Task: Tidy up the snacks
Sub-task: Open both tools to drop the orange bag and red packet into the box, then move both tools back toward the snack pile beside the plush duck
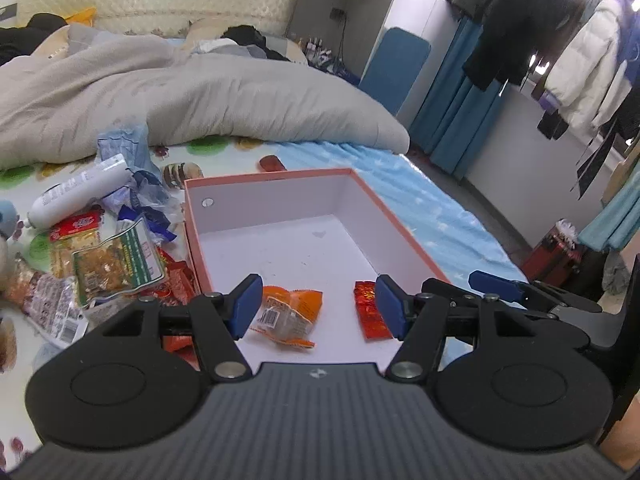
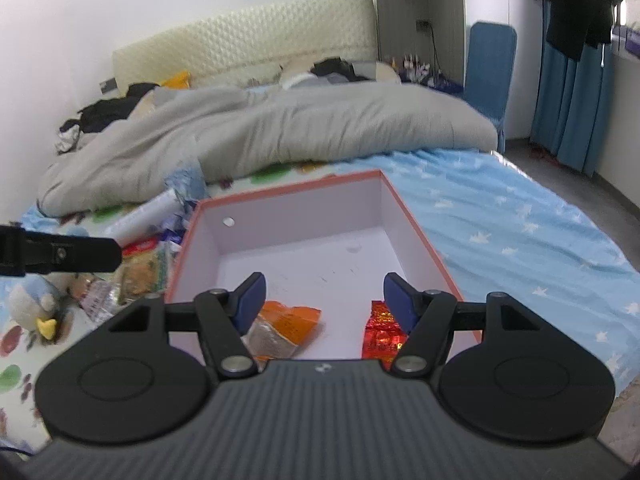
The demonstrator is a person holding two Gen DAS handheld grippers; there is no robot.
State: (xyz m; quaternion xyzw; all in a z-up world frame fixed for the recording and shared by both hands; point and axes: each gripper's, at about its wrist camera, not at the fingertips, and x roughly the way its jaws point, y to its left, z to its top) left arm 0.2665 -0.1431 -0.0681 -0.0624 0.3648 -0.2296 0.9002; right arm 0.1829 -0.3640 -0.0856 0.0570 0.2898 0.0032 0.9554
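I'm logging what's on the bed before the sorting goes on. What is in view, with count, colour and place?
box: one, orange outside, white inside, open on the bed
orange packet: one, inside the box, near end
red packet: one, inside the box, near end
snack pile: count unclear, mixed colours, beside the box
white tube: one, in that pile
duvet: one, grey, behind the box
penguin toy: one, blue and white, on the bed
left gripper: black with blue pads, open, empty
right gripper: same, open, empty

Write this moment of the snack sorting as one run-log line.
box: orange packet, red packet inside | left tool: open, empty | right tool: open, empty | snack pile: beside box
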